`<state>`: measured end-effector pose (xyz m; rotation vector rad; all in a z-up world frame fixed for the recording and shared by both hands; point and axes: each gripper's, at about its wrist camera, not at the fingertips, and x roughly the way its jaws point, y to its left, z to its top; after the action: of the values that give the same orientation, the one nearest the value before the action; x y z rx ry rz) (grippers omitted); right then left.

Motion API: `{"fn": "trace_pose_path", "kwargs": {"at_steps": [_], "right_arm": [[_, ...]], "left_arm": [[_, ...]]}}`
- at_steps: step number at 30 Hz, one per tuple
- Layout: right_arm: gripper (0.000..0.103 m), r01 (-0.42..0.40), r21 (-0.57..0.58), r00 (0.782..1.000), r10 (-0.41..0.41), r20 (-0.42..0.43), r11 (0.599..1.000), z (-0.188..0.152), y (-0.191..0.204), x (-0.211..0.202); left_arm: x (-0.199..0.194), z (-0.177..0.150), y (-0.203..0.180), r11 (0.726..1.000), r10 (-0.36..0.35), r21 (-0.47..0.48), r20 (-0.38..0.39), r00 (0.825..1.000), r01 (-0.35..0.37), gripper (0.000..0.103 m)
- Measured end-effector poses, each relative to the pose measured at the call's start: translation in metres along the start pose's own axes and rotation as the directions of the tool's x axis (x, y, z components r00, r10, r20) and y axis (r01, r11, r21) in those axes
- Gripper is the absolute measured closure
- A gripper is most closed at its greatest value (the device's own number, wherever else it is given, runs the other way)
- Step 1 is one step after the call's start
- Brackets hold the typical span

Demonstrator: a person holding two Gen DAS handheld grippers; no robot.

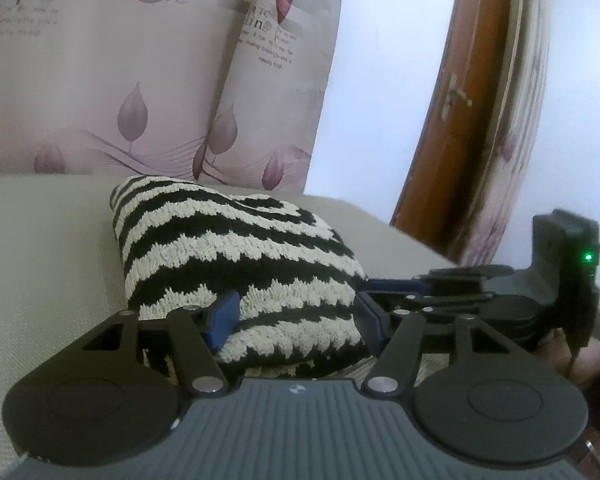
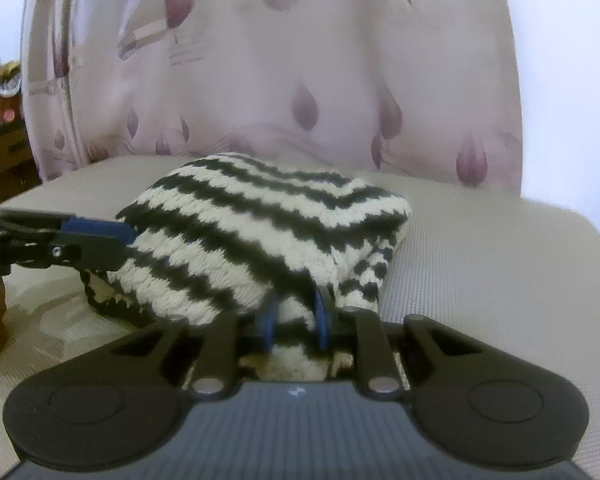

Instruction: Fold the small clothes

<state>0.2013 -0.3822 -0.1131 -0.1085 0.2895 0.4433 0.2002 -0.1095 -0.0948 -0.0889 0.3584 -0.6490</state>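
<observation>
A black-and-cream zigzag knit garment [image 1: 236, 248] lies bunched and partly folded on a beige surface [image 1: 40, 248]; it also shows in the right wrist view [image 2: 260, 224]. My left gripper [image 1: 296, 320] has its jaws set wide around the near edge of the knit, blue pads on both sides of the fabric. My right gripper [image 2: 294, 320] is shut on a fold of the knit at its near edge. The right gripper's fingers [image 1: 396, 286] reach in from the right in the left wrist view. The left gripper's fingers [image 2: 96, 236] show at the left in the right wrist view.
A pink curtain with leaf prints [image 1: 140, 72] hangs behind the surface [image 2: 480, 240]. A brown wooden door frame [image 1: 452, 120] stands at the right. A dark wooden cabinet [image 2: 4, 152] sits at the far left.
</observation>
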Motion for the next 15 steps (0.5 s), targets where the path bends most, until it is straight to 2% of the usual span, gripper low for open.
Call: {"fn": "trace_pose_path", "kwargs": {"at_steps": [3, 8, 15], "right_arm": [[0.084, -0.003, 0.002, 1.000, 0.003, 0.001, 1.000, -0.001, 0.000, -0.001], [0.083, -0.037, 0.056, 0.999, 0.037, 0.007, 0.998, -0.001, -0.007, -0.002], [0.082, -0.030, 0.055, 1.000, 0.030, 0.008, 0.998, -0.001, -0.005, -0.003]], "left_arm": [[0.000, 0.008, -0.006, 1.000, 0.022, -0.003, -0.024, 0.999, -0.022, 0.031], [0.003, 0.015, -0.015, 0.997, 0.072, 0.020, -0.056, 0.996, -0.071, 0.030], [0.002, 0.024, -0.026, 0.990, 0.135, 0.059, -0.056, 0.989, -0.132, 0.024]]}}
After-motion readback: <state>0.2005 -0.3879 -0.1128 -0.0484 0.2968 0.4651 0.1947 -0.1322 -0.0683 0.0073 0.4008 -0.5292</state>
